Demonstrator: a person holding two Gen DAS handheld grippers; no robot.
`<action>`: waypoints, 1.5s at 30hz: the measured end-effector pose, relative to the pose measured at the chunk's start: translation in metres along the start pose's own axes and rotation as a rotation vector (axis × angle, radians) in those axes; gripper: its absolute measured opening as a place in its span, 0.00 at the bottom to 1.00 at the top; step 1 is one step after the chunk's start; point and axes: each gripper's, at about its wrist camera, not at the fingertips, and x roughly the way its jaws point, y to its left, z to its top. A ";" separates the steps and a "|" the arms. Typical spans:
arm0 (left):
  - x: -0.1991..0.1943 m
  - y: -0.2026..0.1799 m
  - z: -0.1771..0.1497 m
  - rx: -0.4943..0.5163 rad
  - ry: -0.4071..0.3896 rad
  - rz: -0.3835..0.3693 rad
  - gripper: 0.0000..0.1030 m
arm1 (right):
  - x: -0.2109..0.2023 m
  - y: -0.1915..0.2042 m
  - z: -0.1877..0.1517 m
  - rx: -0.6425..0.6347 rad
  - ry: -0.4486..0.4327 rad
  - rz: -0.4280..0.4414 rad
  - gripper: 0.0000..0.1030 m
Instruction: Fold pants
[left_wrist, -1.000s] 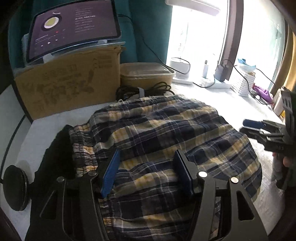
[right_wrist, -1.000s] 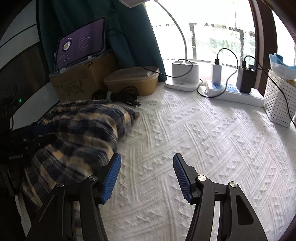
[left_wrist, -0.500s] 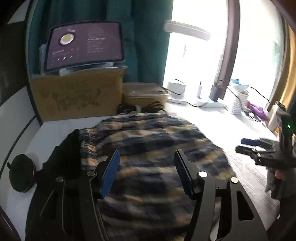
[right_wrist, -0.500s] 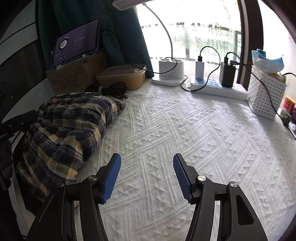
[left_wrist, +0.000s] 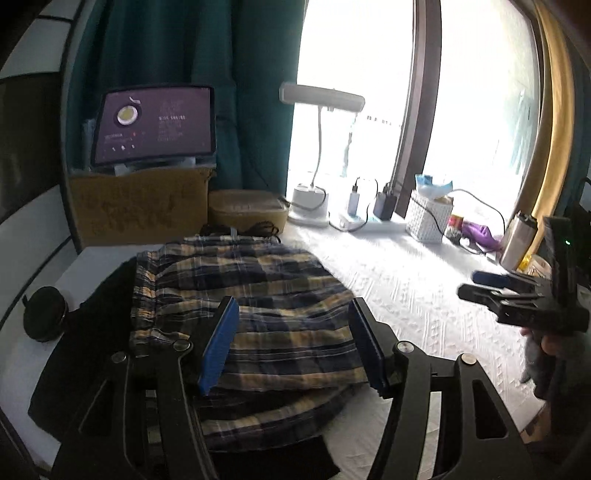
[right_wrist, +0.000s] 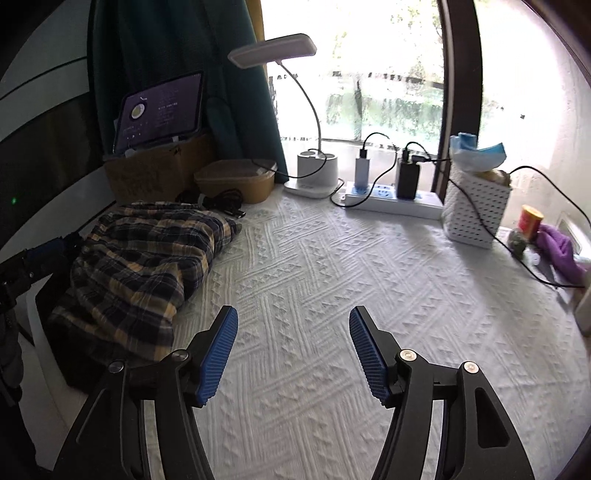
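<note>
The plaid pants (left_wrist: 251, 306) lie in a compact bundle on the left part of the white textured desk (right_wrist: 332, 280), partly on top of a dark garment (left_wrist: 92, 332), with the elastic waistband at the left side. They look folded into a short stack of layers, though the edges are a little puffy and not perfectly aligned.

The left gripper (left_wrist: 291, 343) hovers above the near edge of the bundle with its fingers spread apart and nothing between them. The right gripper (right_wrist: 293, 350) is well apart from the pants, over bare cloth of the desk, also with fingers wide apart and empty.

Judging from this, the folding itself seems mostly done. What could be left is only a small pressing or squaring of the stack, or no more work at all.

Behind the pants stand a cardboard box (left_wrist: 140, 206) with a tablet (left_wrist: 155, 125) on it, and a lamp (right_wrist: 295, 110) near the window.
</note>
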 end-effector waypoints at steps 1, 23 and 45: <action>-0.003 -0.005 0.000 0.005 -0.020 0.026 0.60 | -0.009 -0.002 -0.002 0.008 -0.008 -0.003 0.65; -0.062 -0.087 0.009 0.093 -0.224 -0.058 0.85 | -0.148 -0.002 -0.033 0.032 -0.222 -0.174 0.87; -0.103 -0.132 0.031 0.198 -0.355 -0.108 0.90 | -0.222 0.003 -0.028 0.037 -0.406 -0.243 0.95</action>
